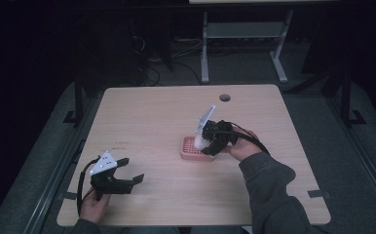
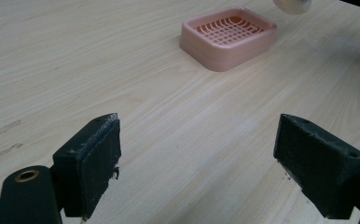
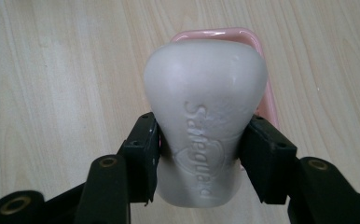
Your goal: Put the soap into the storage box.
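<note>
Gripping a white bar of soap (image 3: 205,116), the right gripper (image 3: 199,154) has its two black jaws pressed against the bar's sides, near its lower half. In the right gripper view the bar bulges wider above the jaws, and the raised word "Safeguard" runs along its face. Behind and beneath it sits a pink soap dish (image 3: 257,42), of which a glossy rim and one side edge show past the soap.

From the high view, the right gripper (image 1: 206,145) hangs over the near right part of the soap dish (image 1: 188,148), with the soap (image 1: 199,143) at its tip above the dish's slotted floor; whether the bar touches the dish cannot be told. The person's right hand (image 1: 242,146) holds that gripper, a grey sleeve (image 1: 269,190) coming in from the bottom edge.

The left gripper (image 1: 130,170) rests low near the table's front left corner, held by the left hand (image 1: 94,204), its jaws spread wide with nothing between them. In the left gripper view the two black jaws stand far apart over bare wood, and the soap dish (image 2: 228,37) lies well ahead of them, its grid floor visible. The light wooden table (image 1: 152,112) has a round hole (image 1: 225,97) near its far edge.
</note>
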`<state>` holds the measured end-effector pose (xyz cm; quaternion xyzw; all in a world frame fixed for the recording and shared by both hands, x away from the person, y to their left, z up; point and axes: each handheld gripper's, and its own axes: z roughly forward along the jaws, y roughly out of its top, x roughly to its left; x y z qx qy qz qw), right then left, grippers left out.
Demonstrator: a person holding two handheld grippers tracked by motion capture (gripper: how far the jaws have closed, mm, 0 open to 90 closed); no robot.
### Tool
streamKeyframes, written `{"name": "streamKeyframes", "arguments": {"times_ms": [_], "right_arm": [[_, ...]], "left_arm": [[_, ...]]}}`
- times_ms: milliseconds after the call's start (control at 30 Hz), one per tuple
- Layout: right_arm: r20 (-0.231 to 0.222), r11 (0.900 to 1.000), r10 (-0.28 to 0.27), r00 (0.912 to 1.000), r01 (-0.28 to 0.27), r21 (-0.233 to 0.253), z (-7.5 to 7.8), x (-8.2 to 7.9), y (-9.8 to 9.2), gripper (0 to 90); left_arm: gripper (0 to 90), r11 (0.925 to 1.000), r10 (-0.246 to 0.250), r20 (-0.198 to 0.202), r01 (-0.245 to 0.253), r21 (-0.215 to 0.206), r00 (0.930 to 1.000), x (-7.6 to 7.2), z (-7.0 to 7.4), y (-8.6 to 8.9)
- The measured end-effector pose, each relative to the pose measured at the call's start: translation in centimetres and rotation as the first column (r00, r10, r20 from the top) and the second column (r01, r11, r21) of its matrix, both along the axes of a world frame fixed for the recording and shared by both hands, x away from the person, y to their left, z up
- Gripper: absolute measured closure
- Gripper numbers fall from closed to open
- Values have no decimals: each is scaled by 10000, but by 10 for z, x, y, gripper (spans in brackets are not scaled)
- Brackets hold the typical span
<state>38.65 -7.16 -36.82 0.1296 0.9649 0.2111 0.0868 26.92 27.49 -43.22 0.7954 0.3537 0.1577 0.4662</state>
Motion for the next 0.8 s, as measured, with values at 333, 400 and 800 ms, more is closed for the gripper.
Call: {"name": "streamKeyframes", "arguments": {"times_ms": [333, 400, 800], "right_arm": [[-269, 9995, 175, 9995, -182, -246, -5, 12, 11, 489], [-262, 9992, 186, 9995, -195, -345, -5, 14, 14, 489], [-492, 9988, -35, 9988, 11, -490, -16, 26, 20, 489]], "left_arm": [[144, 10000, -33, -13, 33, 92, 10000, 0, 0, 0], [145, 10000, -10, -2, 10, 36, 10000, 0, 0, 0], [144, 9999, -60, 18, 60, 88, 10000, 0, 0, 0]]}}
